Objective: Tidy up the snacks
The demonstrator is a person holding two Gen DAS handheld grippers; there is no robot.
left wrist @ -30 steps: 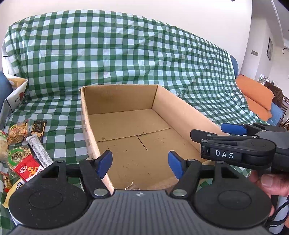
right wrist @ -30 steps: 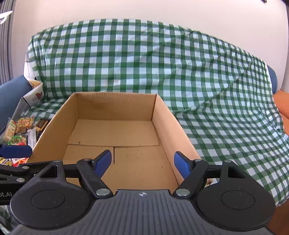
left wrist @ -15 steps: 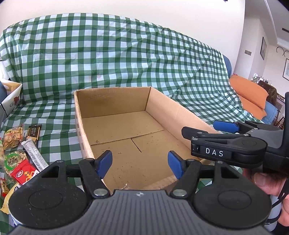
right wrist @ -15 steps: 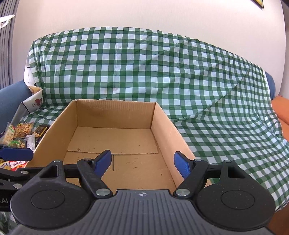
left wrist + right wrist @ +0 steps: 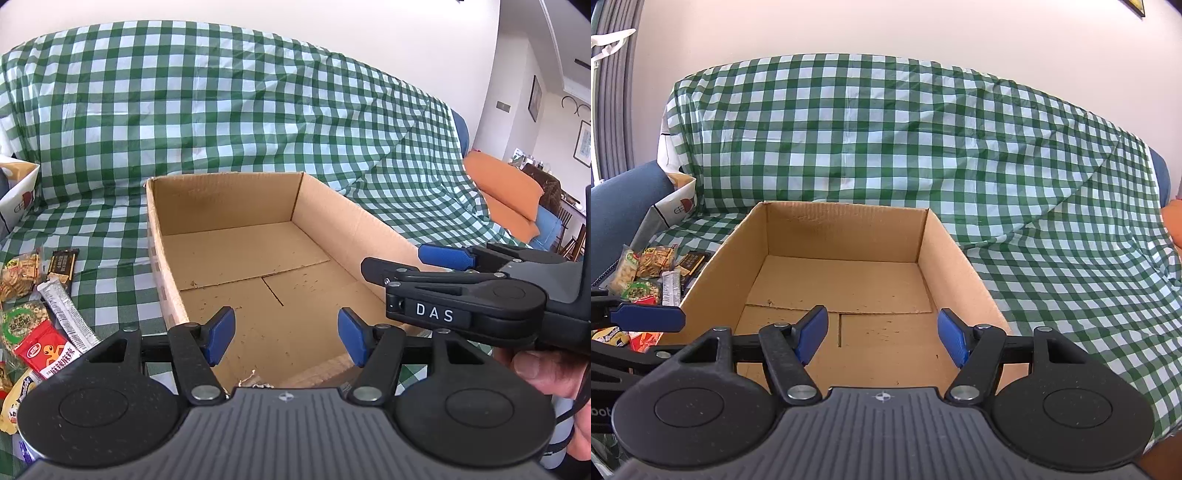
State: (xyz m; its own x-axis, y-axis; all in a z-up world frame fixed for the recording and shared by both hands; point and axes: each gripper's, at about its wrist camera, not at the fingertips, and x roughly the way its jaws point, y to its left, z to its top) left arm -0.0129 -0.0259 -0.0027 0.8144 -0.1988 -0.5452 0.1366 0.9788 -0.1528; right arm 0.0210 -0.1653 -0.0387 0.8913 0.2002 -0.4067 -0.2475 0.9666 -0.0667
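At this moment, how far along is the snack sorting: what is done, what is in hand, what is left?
Done: nothing packed; the box holds no snacks. In hand: nothing; the left gripper and right gripper hang over the box's near end, jaws closing with nothing between them. Left: all the snacks, still piled on the checked cloth to the left of the box.

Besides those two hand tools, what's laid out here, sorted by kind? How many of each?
Cardboard box: 1
Snack bars: 2, dark and silver
Snack bags: 4, crackers, green, red, yellow; more may be cut off at the edge
White printed carton: 1
Total: 8
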